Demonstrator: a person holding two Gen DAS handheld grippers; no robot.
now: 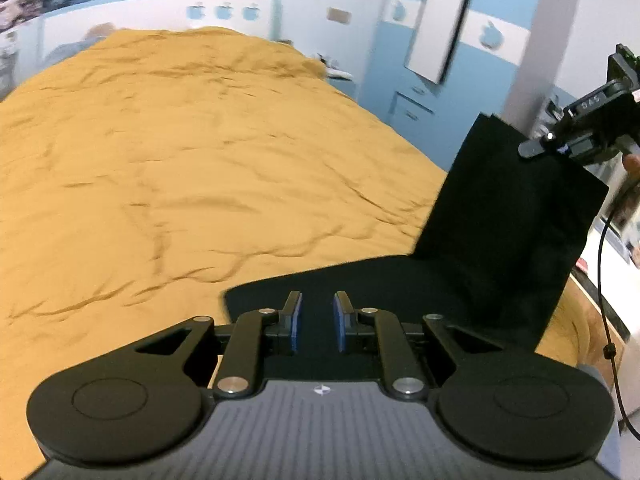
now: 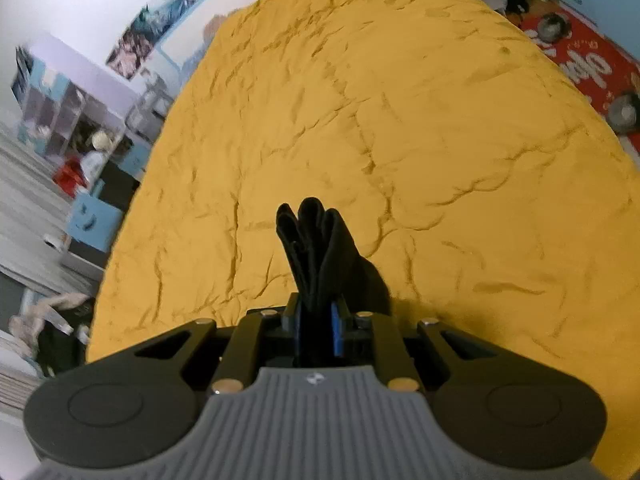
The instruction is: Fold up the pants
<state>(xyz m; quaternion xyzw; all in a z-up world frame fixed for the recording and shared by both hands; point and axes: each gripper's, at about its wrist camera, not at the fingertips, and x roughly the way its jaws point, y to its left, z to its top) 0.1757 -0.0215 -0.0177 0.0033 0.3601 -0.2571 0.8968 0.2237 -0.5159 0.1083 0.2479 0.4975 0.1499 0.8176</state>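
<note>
- Covering nearly all of both views, a wrinkled mustard-yellow bedspread (image 1: 180, 152) lies over the bed, with a white and pale-blue headboard (image 1: 160, 12) at its far end.
- Light-blue and white walls bear apple-shaped motifs; a mirror (image 1: 440, 20) hangs on one, and blue drawers (image 1: 412, 108) stand below it.
- Beside the bed, the right wrist view shows a red rug (image 2: 588, 64) with white lettering on one side and cluttered shelves (image 2: 68, 120) on the other; what sits on them is too blurred to name.
- The black pants (image 1: 512, 208) lie at the bed's near edge, one part flat on the spread, another lifted as an upright panel.
- The left gripper (image 1: 318, 320) hovers over the flat part, its blue-padded fingers (image 1: 297, 322) a narrow gap apart and closed on nothing; whether they touch the cloth cannot be told.
- The right gripper (image 2: 318, 320) is clamped on bunched folds of pants, which stick out past its tips above the bedspread.
- In the left wrist view that gripper shows only partly, cut off at the frame edge, pinching the raised panel's top edge.
- A thin black cable (image 1: 604, 280) hangs down near it.
</note>
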